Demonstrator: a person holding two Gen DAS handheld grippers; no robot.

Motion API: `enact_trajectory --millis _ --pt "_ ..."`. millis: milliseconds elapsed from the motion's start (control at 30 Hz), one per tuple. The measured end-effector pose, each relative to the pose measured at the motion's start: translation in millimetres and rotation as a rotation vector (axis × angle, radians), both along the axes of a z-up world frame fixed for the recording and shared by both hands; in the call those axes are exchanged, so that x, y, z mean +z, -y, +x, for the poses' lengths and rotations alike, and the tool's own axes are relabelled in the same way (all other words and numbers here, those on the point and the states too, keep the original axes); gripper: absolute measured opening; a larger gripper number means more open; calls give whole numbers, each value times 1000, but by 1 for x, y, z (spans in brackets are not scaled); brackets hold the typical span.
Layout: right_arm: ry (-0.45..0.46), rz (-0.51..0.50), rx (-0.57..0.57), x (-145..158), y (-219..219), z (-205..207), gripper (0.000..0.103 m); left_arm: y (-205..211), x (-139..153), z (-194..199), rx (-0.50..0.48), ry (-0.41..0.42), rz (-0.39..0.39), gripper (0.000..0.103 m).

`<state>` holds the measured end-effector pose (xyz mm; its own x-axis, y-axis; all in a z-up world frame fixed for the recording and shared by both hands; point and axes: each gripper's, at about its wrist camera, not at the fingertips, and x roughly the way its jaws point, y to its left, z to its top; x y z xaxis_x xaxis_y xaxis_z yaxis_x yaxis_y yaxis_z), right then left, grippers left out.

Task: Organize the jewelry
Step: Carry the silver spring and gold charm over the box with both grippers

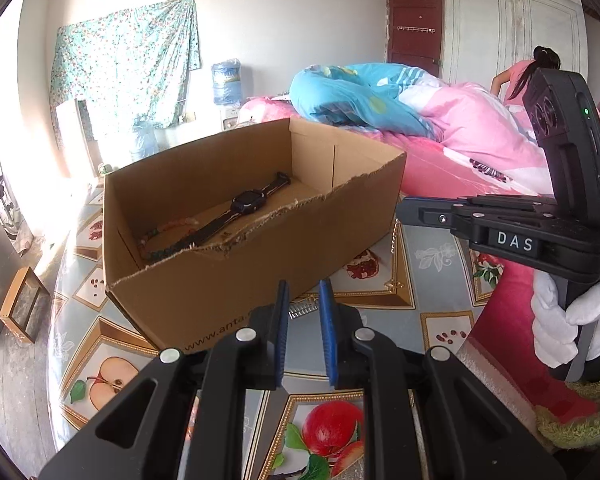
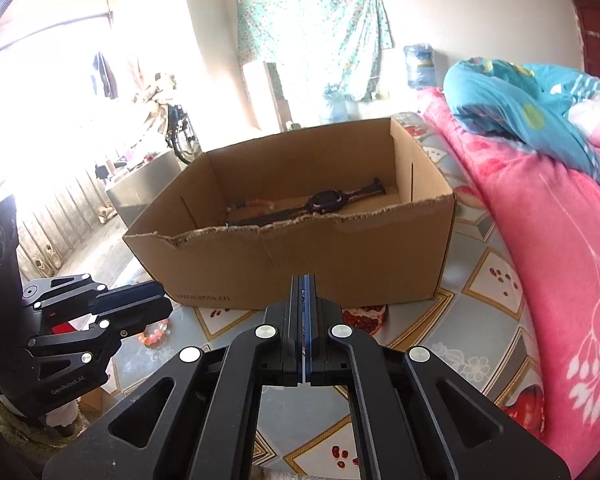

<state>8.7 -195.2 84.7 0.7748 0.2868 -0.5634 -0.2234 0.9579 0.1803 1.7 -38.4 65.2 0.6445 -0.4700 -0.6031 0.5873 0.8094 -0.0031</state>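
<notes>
Chain of gold links (image 1: pixel 397 256) is pinched in pressed-together right tongs (image 2: pixel 305 280), hung straight below their tip | cardboard box (image 2: pixel 300 256) is found directly ahead, long axis crosswise, torn near rim to be cleared | left tongs (image 1: pixel 304 292) are held slightly spread, empty

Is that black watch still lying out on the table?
No, the black watch lies inside the cardboard box, next to a beaded bracelet on the box floor.
</notes>
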Motion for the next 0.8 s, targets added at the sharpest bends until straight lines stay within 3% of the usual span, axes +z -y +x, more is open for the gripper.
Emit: enact_trajectory --millis 133,233,333,500,600,800 --pt "71 23 35 30 1 6 0 -5 31 14 -18 36 -62 14" --pt "106 34 67 49 2 17 0 -7 49 32 -14 69 -72 14" --pt "100 37 97 55 -3 34 0 -6 58 59 -22 50 -69 14" --pt "14 7 122 47 -8 77 0 10 51 124 -63 -107 -6 14" --pt "-63 -18 125 33 -10 97 0 26 37 165 -94 -246 42 14" --pt "-168 -57 148 16 -13 108 0 57 8 216 -117 -427 139 14"
